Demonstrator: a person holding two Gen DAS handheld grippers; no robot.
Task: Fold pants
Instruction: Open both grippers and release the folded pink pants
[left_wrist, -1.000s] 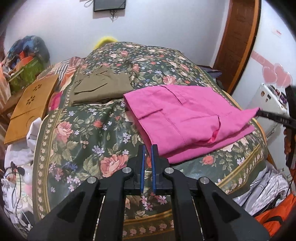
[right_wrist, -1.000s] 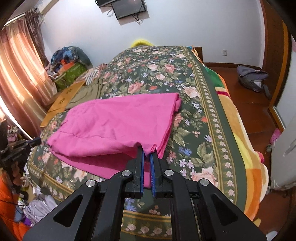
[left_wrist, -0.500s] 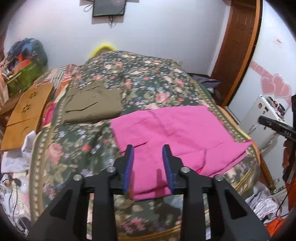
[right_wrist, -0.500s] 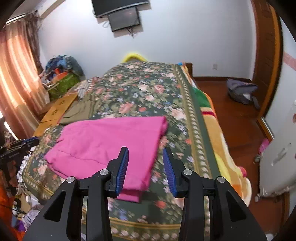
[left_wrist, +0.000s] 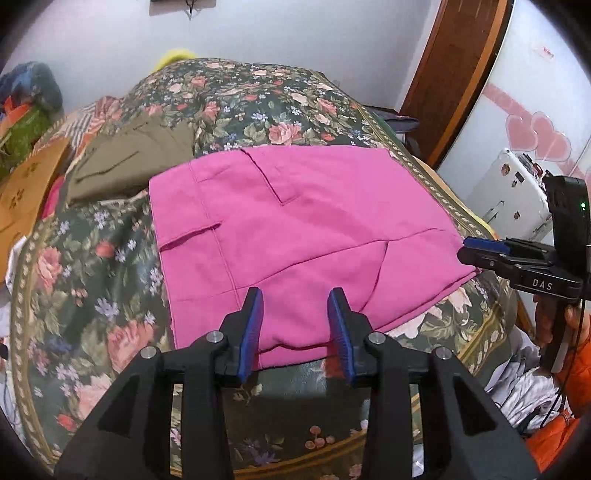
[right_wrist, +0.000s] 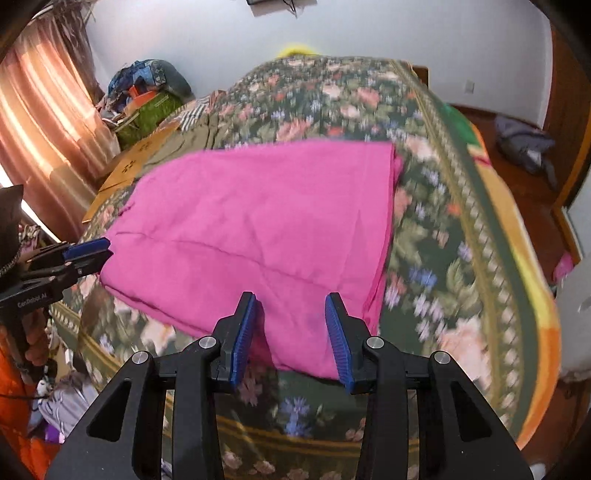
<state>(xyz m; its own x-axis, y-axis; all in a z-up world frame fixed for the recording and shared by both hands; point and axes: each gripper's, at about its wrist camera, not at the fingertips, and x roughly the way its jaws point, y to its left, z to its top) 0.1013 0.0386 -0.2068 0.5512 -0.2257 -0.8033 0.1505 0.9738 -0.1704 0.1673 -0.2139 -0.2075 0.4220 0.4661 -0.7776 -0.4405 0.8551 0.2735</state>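
Both grippers are hanging with jaws apart and nothing between the pads: left gripper (left_wrist: 295, 328) over the near left corner, right gripper (right_wrist: 291, 328) over the near right corner of the pink pants (left_wrist: 295, 229). Those are lying folded flat on the floral bedspread (left_wrist: 92, 295), close to its front edge. Olive trousers (left_wrist: 129, 162) are sitting farther back. My worry: grabbing only the top layer would be dragging the stack apart, or sliding it off the bed.
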